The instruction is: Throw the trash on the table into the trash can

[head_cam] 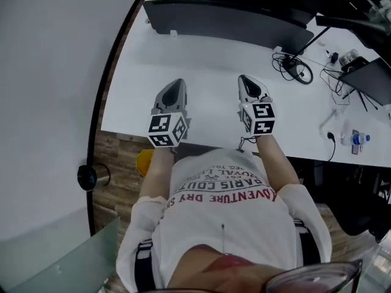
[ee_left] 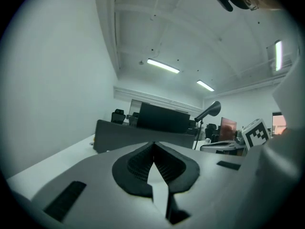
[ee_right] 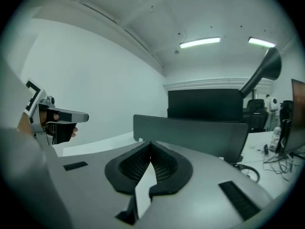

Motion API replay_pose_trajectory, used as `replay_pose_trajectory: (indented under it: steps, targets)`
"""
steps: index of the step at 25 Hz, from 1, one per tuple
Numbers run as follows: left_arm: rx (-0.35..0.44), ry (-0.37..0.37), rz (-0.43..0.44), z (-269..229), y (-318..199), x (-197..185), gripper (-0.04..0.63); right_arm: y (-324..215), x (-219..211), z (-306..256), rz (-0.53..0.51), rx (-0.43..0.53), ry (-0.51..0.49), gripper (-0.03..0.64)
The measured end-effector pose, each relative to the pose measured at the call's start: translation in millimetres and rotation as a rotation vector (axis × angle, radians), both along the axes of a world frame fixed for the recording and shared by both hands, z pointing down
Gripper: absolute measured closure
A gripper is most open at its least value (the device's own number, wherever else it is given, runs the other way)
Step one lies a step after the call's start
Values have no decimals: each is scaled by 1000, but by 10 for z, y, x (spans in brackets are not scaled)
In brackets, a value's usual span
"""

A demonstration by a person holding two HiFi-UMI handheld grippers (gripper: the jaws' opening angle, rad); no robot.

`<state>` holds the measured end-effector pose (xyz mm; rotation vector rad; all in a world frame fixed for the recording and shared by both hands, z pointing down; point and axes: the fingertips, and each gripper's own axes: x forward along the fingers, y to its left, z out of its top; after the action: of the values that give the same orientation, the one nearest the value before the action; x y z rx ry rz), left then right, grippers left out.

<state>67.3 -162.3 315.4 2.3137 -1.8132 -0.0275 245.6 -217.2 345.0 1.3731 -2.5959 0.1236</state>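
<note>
The left gripper and the right gripper are held side by side over the near edge of the desk. Each has its jaws pressed together with nothing between them. No trash can be made out on the bare desk ahead of them. The scene would be matched equally by trash lying out of view and by a desk from which it is gone.

A dark round vessel stands on the floor left of the left gripper, and a yellow object is half hidden below it. Neither can be confirmed as the bin. The small items beyond the right gripper cannot be named.
</note>
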Motion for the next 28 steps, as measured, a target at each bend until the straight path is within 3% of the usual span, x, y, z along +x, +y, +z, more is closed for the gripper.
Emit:
replay_pose_trajectory:
  steps: [5, 10, 28]
  targets:
    - [35, -23, 128, -126, -226, 676, 571, -17, 802, 35, 138, -3, -38, 591]
    - [59, -60, 185, -193, -332, 1054, 571, -23, 1135, 126, 181, -20, -39, 591]
    - [9, -65, 180, 3, -274, 1055, 571, -37, 1049, 294, 154, -44, -58, 592]
